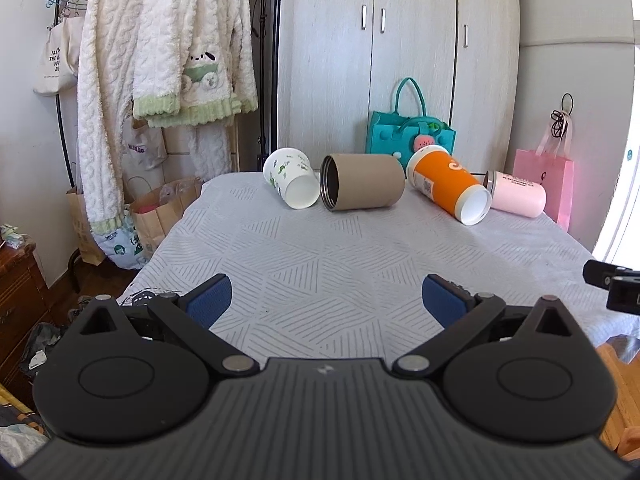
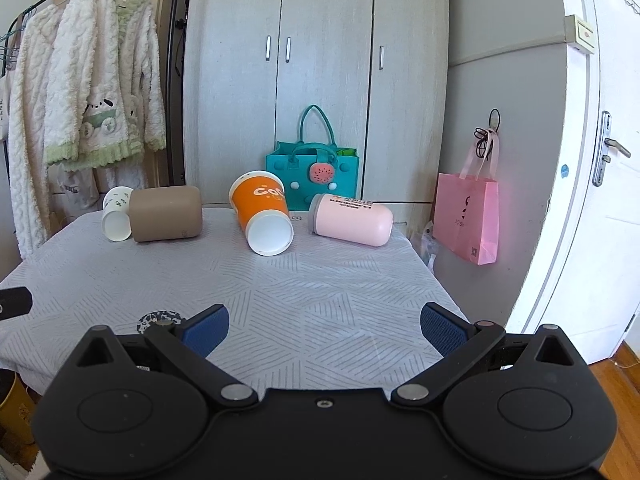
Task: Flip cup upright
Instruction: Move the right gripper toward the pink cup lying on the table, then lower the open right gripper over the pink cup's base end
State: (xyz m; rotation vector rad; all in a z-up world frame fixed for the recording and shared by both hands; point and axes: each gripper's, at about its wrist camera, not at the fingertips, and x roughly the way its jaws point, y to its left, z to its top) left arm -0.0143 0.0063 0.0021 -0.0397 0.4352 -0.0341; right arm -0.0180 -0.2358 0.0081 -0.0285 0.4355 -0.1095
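Several cups lie on their sides in a row at the far end of the table: a white paper cup with green print, a brown tumbler, an orange cup and a pink tumbler. My left gripper is open and empty over the near part of the table. My right gripper is open and empty, also near the front. Both are well short of the cups.
The table wears a grey patterned cloth. A teal felt bag stands behind the cups by the wardrobe. A pink bag hangs at right. Fluffy robes hang at left, paper bags below.
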